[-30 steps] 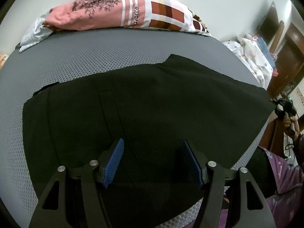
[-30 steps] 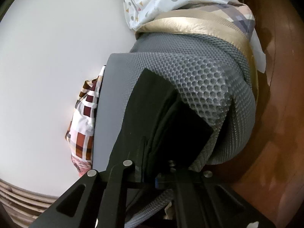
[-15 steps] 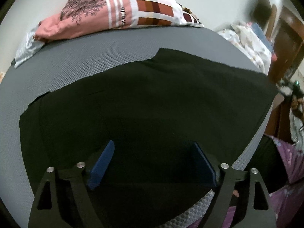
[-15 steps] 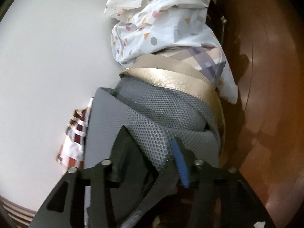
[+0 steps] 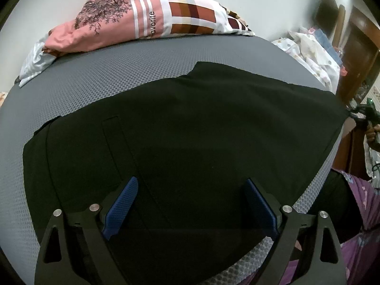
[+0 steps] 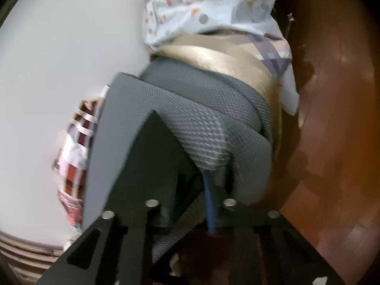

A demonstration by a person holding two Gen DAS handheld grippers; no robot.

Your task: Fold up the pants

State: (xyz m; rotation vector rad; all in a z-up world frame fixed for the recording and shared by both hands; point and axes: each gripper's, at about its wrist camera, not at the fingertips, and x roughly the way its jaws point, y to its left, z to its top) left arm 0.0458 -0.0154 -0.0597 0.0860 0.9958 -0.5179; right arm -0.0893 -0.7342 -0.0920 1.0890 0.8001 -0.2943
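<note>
your left gripper (image 5: 190, 201) hovers over the black pants (image 5: 185, 128), its jaws wide apart and opening a little more, nothing pressed between the blue pads (image 5: 121, 204); the cloth only lies beneath them. the pants are spread flat across the grey mesh bed (image 5: 95, 76), reaching from near the left side to the right edge, where they end at the mattress corner. behind them, against the wall, sits a pink and checked pillow (image 5: 147, 21), with a pale printed sheet (image 5: 313, 57) bunched farther right. at the far right of this view your other hand (image 5: 371, 133) shows small by the bed's edge.

your right gripper (image 6: 190, 204) sits at that corner of the bed (image 6: 190, 109), and the picture is blurred. its jaws are nearly together and closing; the dark corner of the pants (image 6: 152, 156) lies by the left finger, but you cannot tell from this view whether the pads press on it. beyond the corner are a gold band of bedding (image 6: 225, 59), the printed sheet (image 6: 201, 7), and the brown wooden floor (image 6: 332, 118) to the right.
</note>
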